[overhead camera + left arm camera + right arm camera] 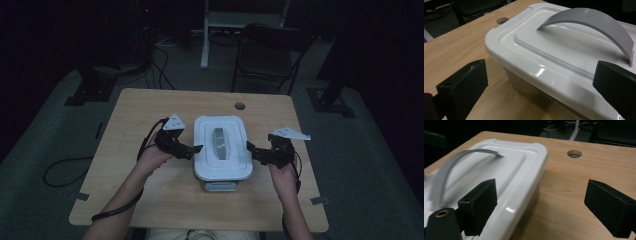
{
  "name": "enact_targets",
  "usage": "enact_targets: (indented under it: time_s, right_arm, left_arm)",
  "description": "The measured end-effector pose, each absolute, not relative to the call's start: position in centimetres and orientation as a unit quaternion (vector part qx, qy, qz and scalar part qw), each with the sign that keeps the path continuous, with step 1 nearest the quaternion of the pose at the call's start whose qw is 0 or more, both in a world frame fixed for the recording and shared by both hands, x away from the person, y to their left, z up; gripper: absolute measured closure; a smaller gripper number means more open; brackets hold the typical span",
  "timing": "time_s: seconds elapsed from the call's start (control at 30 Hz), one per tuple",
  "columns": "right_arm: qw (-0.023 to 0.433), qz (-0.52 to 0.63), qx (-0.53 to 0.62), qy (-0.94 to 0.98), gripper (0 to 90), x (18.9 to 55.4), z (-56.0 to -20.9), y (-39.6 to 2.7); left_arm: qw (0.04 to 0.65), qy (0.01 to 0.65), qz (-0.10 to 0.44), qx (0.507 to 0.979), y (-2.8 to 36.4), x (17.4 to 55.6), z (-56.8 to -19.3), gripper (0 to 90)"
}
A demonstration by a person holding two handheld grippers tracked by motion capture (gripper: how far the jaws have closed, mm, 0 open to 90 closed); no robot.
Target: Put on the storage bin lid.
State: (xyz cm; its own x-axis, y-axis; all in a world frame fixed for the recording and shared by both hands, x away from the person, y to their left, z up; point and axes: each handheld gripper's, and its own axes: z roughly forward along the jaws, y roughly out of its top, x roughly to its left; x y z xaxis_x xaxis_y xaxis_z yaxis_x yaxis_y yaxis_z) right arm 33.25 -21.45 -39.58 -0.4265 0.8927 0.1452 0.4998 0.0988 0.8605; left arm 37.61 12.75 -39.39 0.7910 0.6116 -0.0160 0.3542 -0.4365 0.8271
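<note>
A white plastic box (222, 172) with a clipped-on white lid (205, 150) and an arched grey handle (219, 142) stands mid-table. My left gripper (194, 150) is open at the box's left edge. In the left gripper view the lid (554, 50) rim runs between its spread jaws, with the handle (594, 22) beyond. My right gripper (251, 149) is open at the box's right edge. In the right gripper view the lid (519, 170) rim lies just past one jaw, the handle (456, 162) is blurred, and bare wood shows in the gap. Neither gripper holds anything.
The wooden table (150, 110) has a round cable hole (240, 106) behind the box, also in view as the hole (574, 153). A dark chair (272, 50) and a white frame leg (205, 35) stand beyond the far edge. Cables trail off the table's left side.
</note>
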Motion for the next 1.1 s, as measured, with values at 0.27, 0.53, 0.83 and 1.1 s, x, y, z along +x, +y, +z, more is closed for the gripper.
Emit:
enact_targets:
  time_s: [0.27,0.53,0.83,1.1]
  right_arm:
    - [0.201,0.441,0.503,0.716,10.7,34.1,-40.7,-21.6]
    - [0.171,0.452,0.485,0.729,10.8,33.2,-41.0,-19.9]
    - [0.126,0.472,0.457,0.743,12.9,32.1,-41.0,-18.7]
    - [0.118,0.474,0.445,0.751,12.8,31.5,-41.0,-18.1]
  left_arm:
    - [0.440,0.291,0.138,0.838,12.6,37.8,-39.8,0.5]
    - [0.433,0.292,0.138,0.841,12.7,37.8,-40.0,0.5]
    - [0.433,0.292,0.141,0.841,13.0,37.6,-39.8,0.5]
    - [0.437,0.293,0.142,0.839,13.3,37.5,-39.6,0.5]
